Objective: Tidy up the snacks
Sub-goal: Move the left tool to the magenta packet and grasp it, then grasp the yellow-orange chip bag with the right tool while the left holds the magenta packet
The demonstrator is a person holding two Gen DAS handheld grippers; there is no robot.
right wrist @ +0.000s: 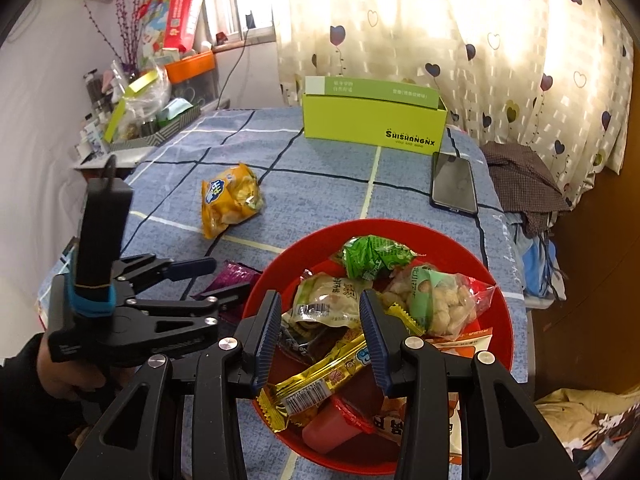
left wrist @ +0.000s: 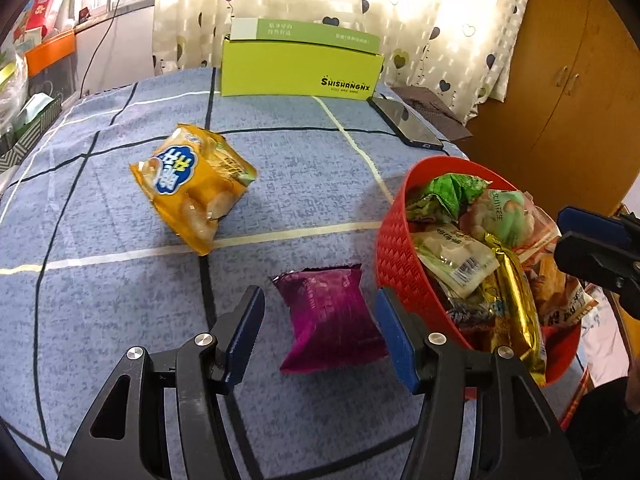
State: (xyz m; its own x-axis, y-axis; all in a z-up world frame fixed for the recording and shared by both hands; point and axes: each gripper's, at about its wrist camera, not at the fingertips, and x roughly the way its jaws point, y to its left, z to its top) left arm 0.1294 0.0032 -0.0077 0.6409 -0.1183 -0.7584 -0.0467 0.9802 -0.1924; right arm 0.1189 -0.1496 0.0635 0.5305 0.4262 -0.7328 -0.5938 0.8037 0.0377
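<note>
A purple snack packet lies on the blue checked cloth, just left of a red basket full of snack packets. My left gripper is open, its jaws either side of the purple packet and apart from it; it also shows in the right wrist view. An orange snack bag lies further back on the cloth; it also shows in the right wrist view. My right gripper is open and empty above the red basket, over a gold wrapper and a pale packet.
An open lime-green box stands at the back of the table, with a black phone to its right. A cluttered shelf is at the left. A curtain hangs behind and a wooden cabinet stands at right.
</note>
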